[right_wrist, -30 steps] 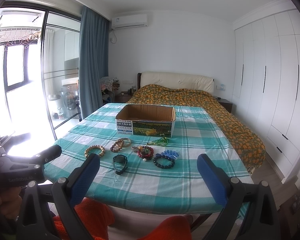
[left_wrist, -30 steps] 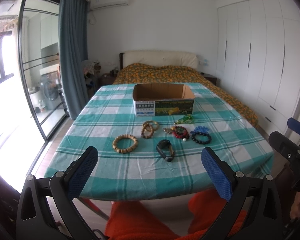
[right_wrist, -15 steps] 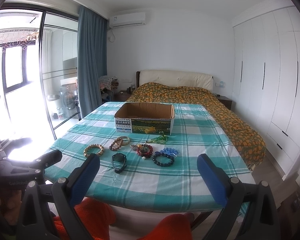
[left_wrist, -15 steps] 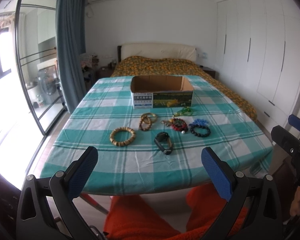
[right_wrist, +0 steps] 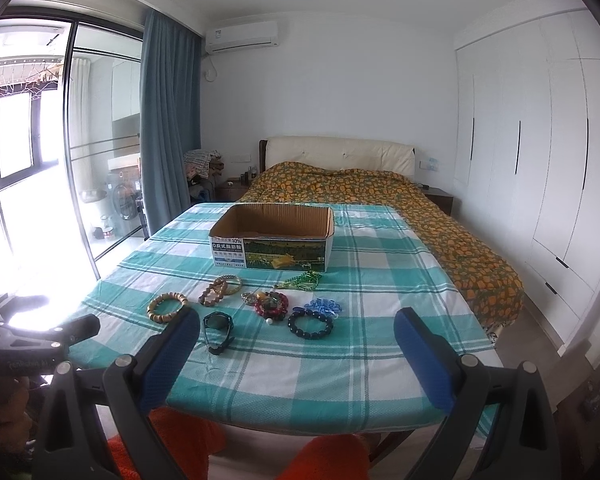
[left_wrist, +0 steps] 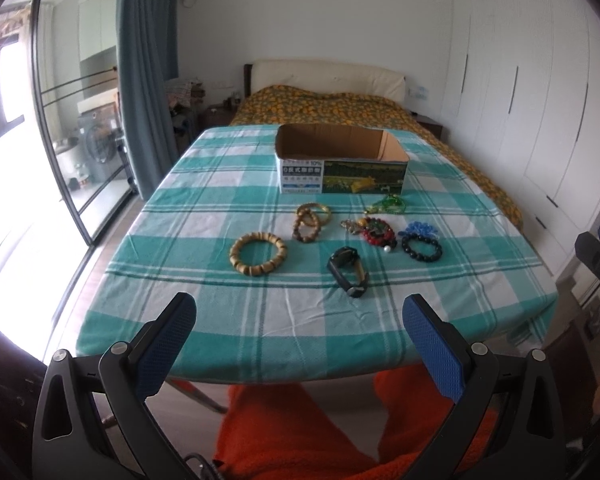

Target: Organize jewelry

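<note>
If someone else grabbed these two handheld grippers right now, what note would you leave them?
Left gripper: open, empty, at the table's near edge.
Right gripper: open, empty, likewise.
On the checked tablecloth: wooden bracelet, watch, black bead bracelet, red bead bracelet, brown bead bracelets, green piece, blue piece.
Cardboard box behind them, open.
Done: nothing yet.
Left: move every piece, presumably into the box.

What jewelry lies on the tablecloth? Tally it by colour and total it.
Tan or brown bracelets: 3
Green beaded piece: 1
Red bracelet: 1
Blue beaded piece: 1
Black bracelet: 1
Black watch: 1
Total: 8
</note>
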A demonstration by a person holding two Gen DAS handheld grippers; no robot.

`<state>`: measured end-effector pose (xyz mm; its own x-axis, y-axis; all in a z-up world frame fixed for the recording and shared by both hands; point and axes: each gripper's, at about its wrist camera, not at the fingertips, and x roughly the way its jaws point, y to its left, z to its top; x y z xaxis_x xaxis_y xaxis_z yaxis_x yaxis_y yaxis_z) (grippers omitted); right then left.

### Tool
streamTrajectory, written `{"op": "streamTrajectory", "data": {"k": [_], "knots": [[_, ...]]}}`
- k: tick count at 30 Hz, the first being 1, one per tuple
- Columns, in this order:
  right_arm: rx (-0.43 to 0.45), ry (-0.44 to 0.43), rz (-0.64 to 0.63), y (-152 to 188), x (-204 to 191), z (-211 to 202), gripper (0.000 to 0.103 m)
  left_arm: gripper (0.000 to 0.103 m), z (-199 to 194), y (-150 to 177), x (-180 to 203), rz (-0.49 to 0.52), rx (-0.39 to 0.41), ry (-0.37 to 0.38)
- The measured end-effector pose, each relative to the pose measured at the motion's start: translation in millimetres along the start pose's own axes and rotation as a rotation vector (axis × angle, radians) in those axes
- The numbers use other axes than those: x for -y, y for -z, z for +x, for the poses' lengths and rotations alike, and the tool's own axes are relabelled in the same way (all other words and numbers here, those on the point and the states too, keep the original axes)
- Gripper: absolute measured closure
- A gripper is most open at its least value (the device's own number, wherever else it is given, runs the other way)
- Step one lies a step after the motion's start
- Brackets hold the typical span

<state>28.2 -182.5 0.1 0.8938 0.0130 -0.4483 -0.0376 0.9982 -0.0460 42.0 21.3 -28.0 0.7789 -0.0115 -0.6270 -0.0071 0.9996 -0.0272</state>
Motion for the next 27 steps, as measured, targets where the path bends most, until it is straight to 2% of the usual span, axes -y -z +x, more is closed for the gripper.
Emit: {"op": "streamTrajectory", "data": {"k": [6,15,27], "knots": [[-0.029,0.031,0.015,-2.6,13.8,25.1,0.003,0.000,23.7,-3.1,-11.1,-0.017,-0.039,0.038],[-0.089,0.001,0.037,4.0,36.7,68.3,0.003,0.000,55.9,-9.2,-25.1,-0.014,-0.048,-0.002],[-0.223,-0.048,0.029,28.8,44.5,133.0,0.003,0.000,120.2,-4.0,-60.0,-0.096,-0.175,-0.025]]}}
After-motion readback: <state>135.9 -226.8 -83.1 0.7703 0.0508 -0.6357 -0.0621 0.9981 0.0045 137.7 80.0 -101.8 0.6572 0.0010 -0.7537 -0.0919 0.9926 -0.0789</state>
